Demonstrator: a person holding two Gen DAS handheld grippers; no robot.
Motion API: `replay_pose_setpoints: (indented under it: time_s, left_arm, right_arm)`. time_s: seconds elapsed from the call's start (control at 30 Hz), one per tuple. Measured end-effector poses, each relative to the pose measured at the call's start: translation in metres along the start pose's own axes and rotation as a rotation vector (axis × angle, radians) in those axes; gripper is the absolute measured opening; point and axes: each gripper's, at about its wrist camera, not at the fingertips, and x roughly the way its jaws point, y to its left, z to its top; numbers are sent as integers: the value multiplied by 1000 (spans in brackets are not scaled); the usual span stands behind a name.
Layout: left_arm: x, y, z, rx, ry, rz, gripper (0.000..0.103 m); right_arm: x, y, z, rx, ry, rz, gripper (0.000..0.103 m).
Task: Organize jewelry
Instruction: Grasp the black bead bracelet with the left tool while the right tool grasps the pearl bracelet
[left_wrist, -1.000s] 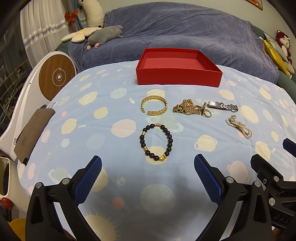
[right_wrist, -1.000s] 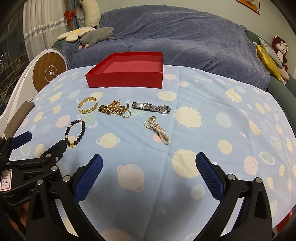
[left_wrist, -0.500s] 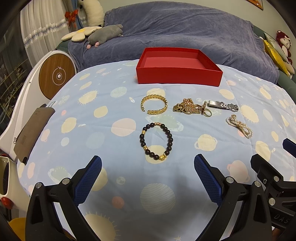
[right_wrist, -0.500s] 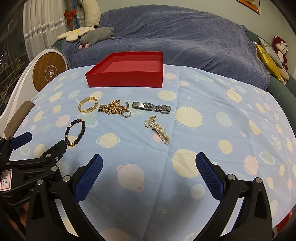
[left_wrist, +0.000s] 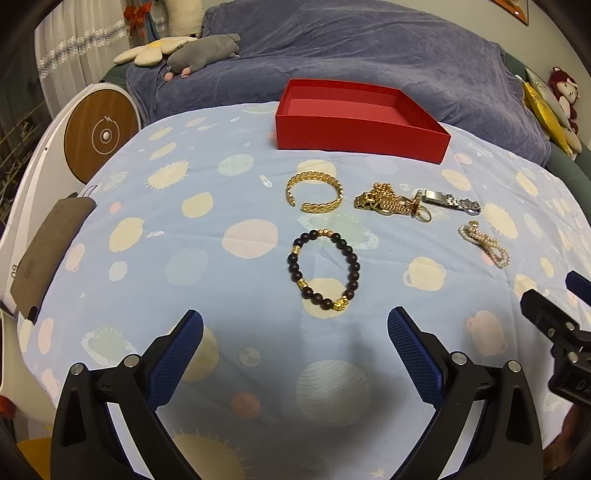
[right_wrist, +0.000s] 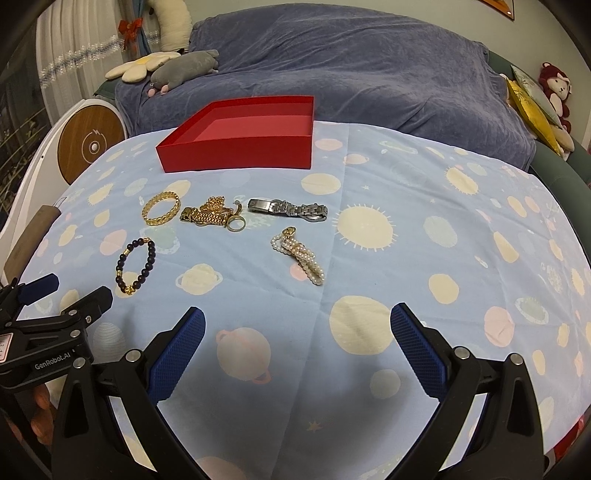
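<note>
An empty red box (left_wrist: 360, 122) (right_wrist: 240, 138) stands at the far side of a planet-print cloth. In front of it lie a gold cuff (left_wrist: 314, 192) (right_wrist: 161, 209), a gold chain with a ring (left_wrist: 391, 204) (right_wrist: 214, 216), a silver watch (left_wrist: 450, 201) (right_wrist: 288, 209), a pearl bracelet (left_wrist: 485, 248) (right_wrist: 299, 255) and a dark bead bracelet (left_wrist: 323, 273) (right_wrist: 136, 266). My left gripper (left_wrist: 295, 336) is open and empty, just short of the bead bracelet. My right gripper (right_wrist: 297, 332) is open and empty, short of the pearl bracelet.
A blue-covered sofa (left_wrist: 369, 55) with plush toys (left_wrist: 203, 51) stands behind the table. A white device with a wooden disc (left_wrist: 99, 134) and a brown pouch (left_wrist: 48, 254) are at the left edge. The left gripper's body (right_wrist: 44, 332) shows in the right wrist view.
Nothing has visibly moved; both grippers stay open and still.
</note>
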Motion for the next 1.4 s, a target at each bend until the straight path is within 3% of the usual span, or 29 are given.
replay_pose_setpoints:
  time_s: [0.3,0.53,0.7,0.77,0.83,0.93,1.0,1.07,1.4]
  left_arm:
    - [26,6,11,-20,47,-35,98]
    - [36,17,29,-43,20,11,96]
    - [56,16,32,-18,55,5,71]
    - [58,13,33,-15,39,5,68]
    - [58,10,35,-6,38,-15,58]
    - [58,6,37,10,30,-30,40]
    - [58,2,37,30,22,-40,22]
    - [58,2,39,28,23,-51,5]
    - [44,7,51,-2,7,-140,5]
  right_arm:
    - [13,3,14,-20,29,17,98]
    - [18,-2,24,-13,20,18,98]
    - [28,-9,33,-6,22,-1,98]
    - [34,-12,37,-1,32,-3,98]
    - [40,-15,41,14,44,15,98]
    - [48,-18,45,22,58,29,97]
    - [56,-18,47,6,73,15,96]
    - [66,-18,49,-5,100,20,87]
    - [91,-14,53,-38,143,29,54]
